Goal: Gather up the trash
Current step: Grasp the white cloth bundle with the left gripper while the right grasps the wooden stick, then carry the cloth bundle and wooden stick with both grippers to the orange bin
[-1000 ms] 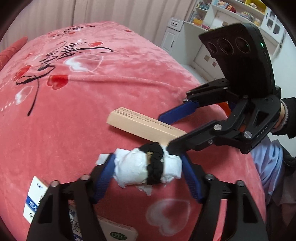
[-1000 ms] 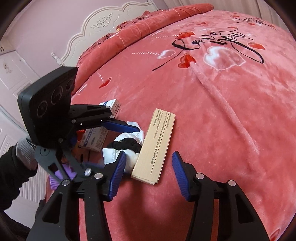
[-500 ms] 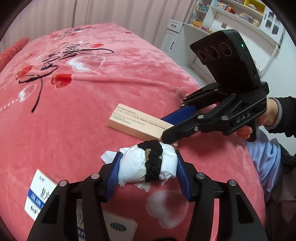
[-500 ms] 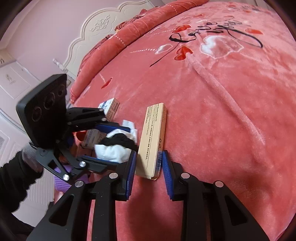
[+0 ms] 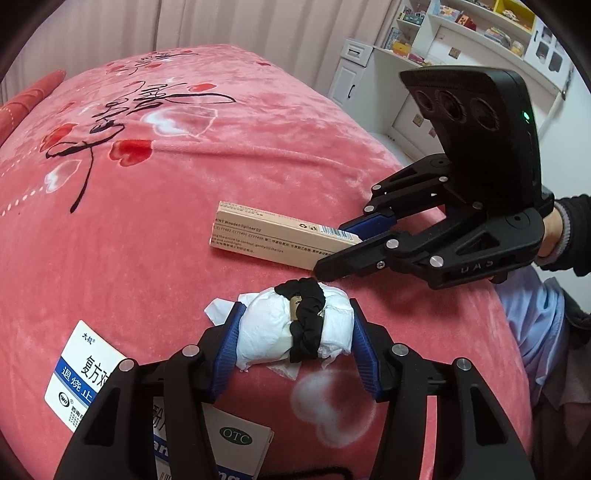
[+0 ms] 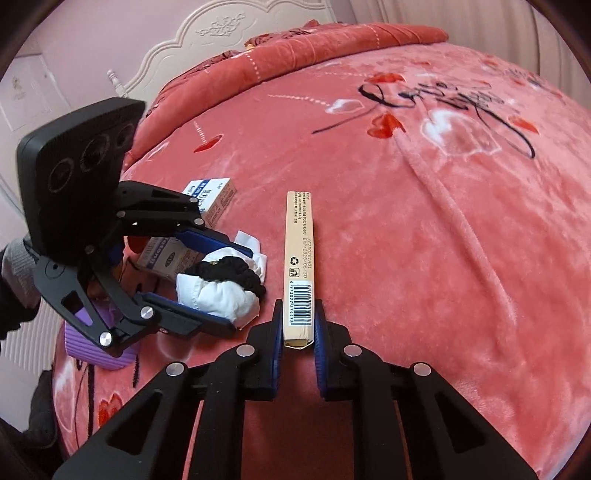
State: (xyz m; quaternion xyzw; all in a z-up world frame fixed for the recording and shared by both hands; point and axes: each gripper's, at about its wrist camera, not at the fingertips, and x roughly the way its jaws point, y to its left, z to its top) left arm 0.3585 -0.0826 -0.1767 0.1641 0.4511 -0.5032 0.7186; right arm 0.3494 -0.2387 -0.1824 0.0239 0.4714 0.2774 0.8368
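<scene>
Where pink bedspread (image 5: 258, 155) covers bed | L jaws grip tissue wad (image 5: 273, 332) | R jaws clamp slim box (image 6: 298, 258) | shelves (image 5: 461, 33) behind

Both wrist views look down, close – sharing the bed (image 5: 184, 221)

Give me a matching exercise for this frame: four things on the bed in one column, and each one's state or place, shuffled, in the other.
Things:
1. slim tan box
2. tissue wad
3. black hair tie
4. blue-and-white medicine box

States:
A. wrapped around the tissue
B. clamped at its barcode end by the right gripper
C. lying loose on the blanket
D. squeezed between the left gripper's pads

Pairs: 1-B, 2-D, 3-A, 4-C
</scene>
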